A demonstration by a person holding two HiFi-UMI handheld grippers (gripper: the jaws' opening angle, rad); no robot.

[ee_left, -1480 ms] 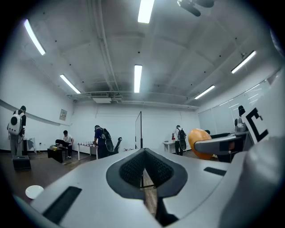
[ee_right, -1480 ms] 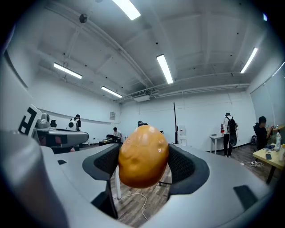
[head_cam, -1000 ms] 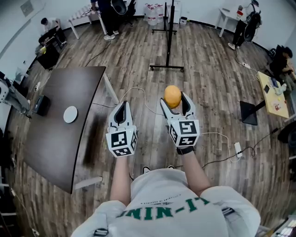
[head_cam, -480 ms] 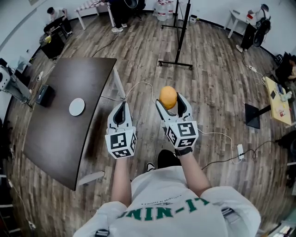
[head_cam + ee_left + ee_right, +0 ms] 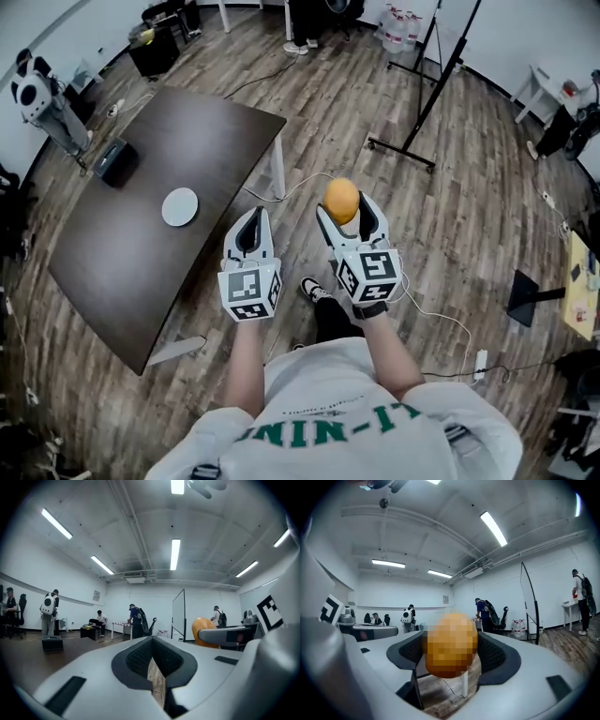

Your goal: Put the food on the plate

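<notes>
Food (image 5: 342, 199), round and orange, sits pinched between the pads of the right gripper (image 5: 347, 208), whose jaws stand wide around it and press on both of its sides. It is held in the air beyond the table's (image 5: 141, 262) long edge, over the wood floor (image 5: 441, 234) and not over the tabletop. The left gripper (image 5: 251, 217) hovers between the food and that same edge, its jaws drawn together with nothing in them. The plate (image 5: 180, 206), small and white, lies flat near the middle of the table, bare, well apart from the food. A black box (image 5: 114, 161) rests near the table's far end, beyond the plate. A shoe (image 5: 314, 289) shows on the floor off the table's edge, below the grippers.
</notes>
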